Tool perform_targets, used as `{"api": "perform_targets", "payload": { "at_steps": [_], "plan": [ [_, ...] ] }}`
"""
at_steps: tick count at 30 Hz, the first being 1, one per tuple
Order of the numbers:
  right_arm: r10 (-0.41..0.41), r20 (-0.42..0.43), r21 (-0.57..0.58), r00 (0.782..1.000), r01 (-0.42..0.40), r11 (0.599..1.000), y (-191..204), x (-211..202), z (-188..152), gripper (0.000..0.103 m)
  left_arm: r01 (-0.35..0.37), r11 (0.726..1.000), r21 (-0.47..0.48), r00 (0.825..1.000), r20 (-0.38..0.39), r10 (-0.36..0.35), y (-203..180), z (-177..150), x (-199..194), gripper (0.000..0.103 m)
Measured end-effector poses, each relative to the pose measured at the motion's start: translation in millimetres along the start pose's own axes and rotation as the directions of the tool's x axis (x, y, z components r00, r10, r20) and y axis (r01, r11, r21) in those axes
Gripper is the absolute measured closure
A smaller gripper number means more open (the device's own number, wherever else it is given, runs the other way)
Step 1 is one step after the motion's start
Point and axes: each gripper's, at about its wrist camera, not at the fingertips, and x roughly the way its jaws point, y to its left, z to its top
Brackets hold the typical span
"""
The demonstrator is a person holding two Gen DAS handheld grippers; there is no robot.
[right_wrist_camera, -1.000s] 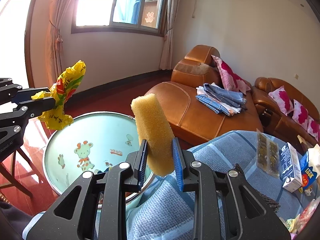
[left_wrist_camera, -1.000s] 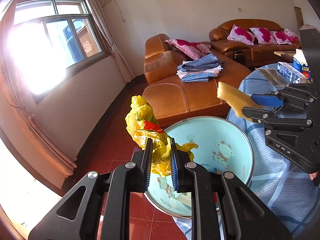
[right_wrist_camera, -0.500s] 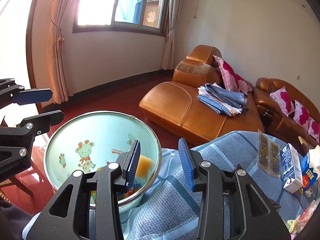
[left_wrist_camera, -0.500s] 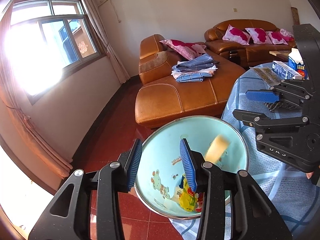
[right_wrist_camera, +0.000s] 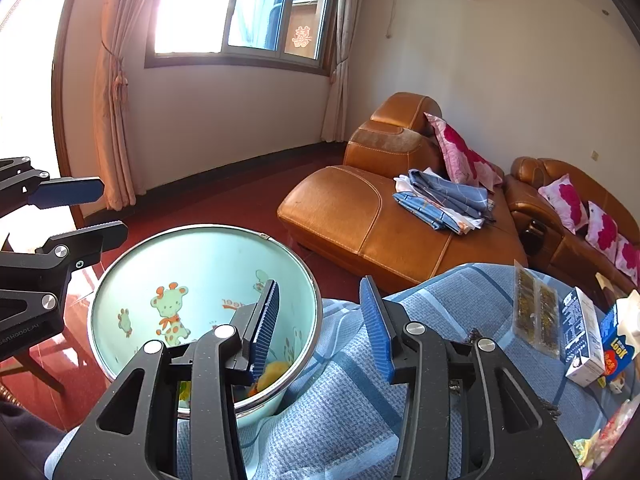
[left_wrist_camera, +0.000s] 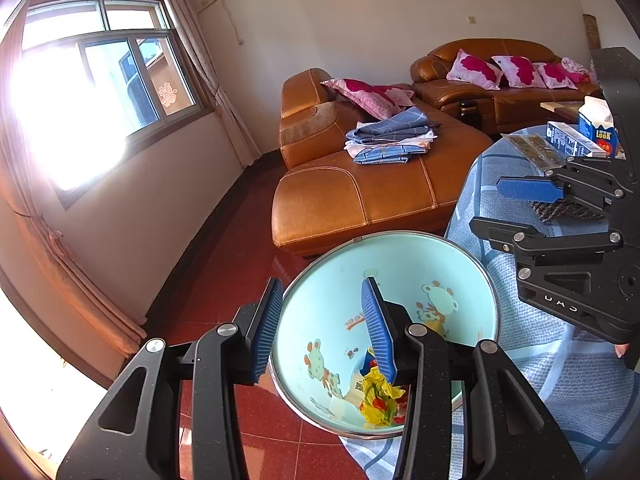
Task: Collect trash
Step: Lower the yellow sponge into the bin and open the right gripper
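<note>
A round, pale blue trash bin (left_wrist_camera: 400, 276) with a shiny metal rim stood upright on the red floor, just beside the edge of a table. Cartoon giraffes were printed on its inner wall. At the bottom of the bin lay a crumpled yellow wrapper (left_wrist_camera: 378, 398) with red and green markings, resting against a small white and blue carton scrap (left_wrist_camera: 360, 380). From the right wrist view, a yellow sponge (right_wrist_camera: 274, 372) lay low inside the bin, mostly hidden.
</note>
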Motion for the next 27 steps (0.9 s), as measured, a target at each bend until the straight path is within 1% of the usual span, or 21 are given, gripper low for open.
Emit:
{"api": "perform_targets", "payload": {
  "at_steps": [27],
  "plan": [
    [-0.005, 0.007, 0.0, 1.0, 0.005, 1.0, -1.4, -1.8, 1.2, 0.06, -0.002, 1.0, -0.001, 1.0, 0.001, 0.002, 1.3, -1.3, -0.3, 0.06]
  ]
}}
